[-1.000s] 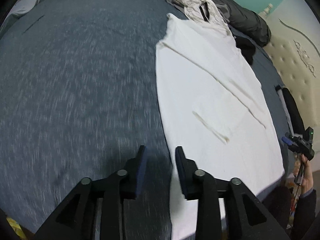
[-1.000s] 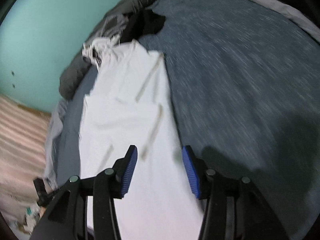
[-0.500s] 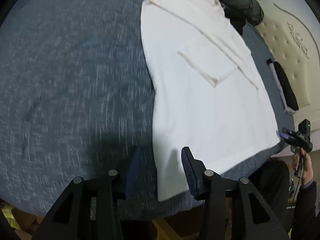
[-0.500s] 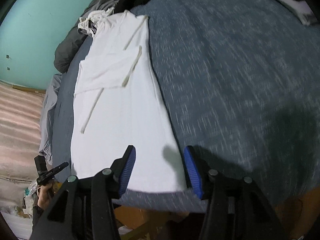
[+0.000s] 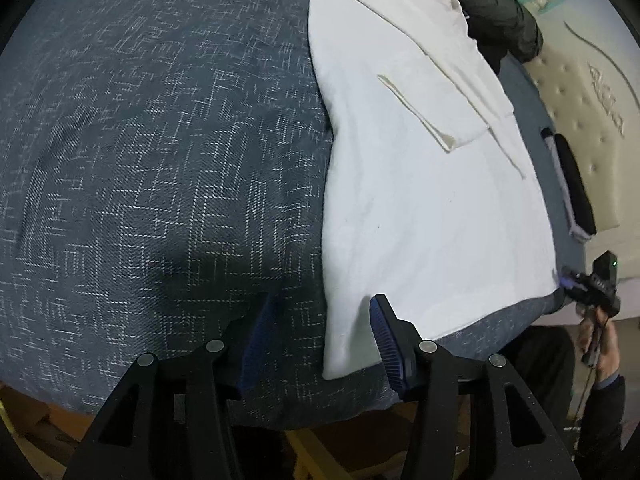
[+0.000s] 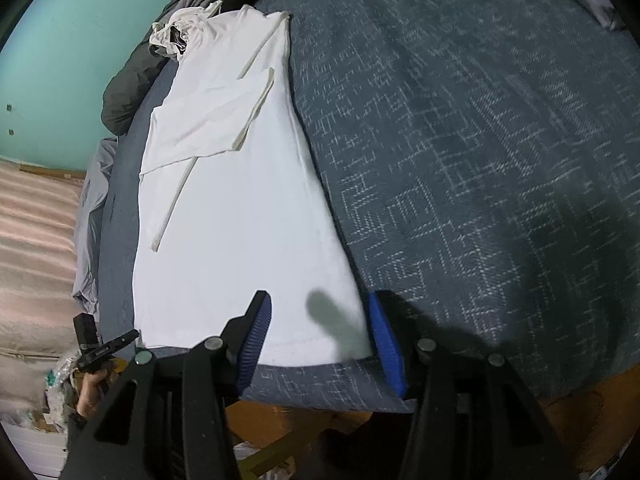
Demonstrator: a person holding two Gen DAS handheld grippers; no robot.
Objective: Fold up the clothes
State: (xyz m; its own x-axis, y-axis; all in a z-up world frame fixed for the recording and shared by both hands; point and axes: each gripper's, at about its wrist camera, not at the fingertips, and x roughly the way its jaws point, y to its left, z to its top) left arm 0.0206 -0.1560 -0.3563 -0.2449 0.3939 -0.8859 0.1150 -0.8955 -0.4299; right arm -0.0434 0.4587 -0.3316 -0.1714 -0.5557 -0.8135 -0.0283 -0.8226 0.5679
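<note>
Blue-grey bed point(image 5: 160, 160) carrying a half-folded white shirt point(image 5: 420, 200).
Both tools, left tool point(image 5: 320, 334) just widening and right tool point(image 6: 318, 330), are now straddling hem corners, empty.

Dim overhead light, sharp focus, fisheye-bent edges, soft shadows.

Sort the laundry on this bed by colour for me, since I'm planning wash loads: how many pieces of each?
White, spread flat: 1, the white shirt
Off-white, crumpled: 1, the crumpled garment
Dark grey or black, heaped: at least 1, the dark heap; separate pieces cannot be told apart
Total: at least 3
</note>
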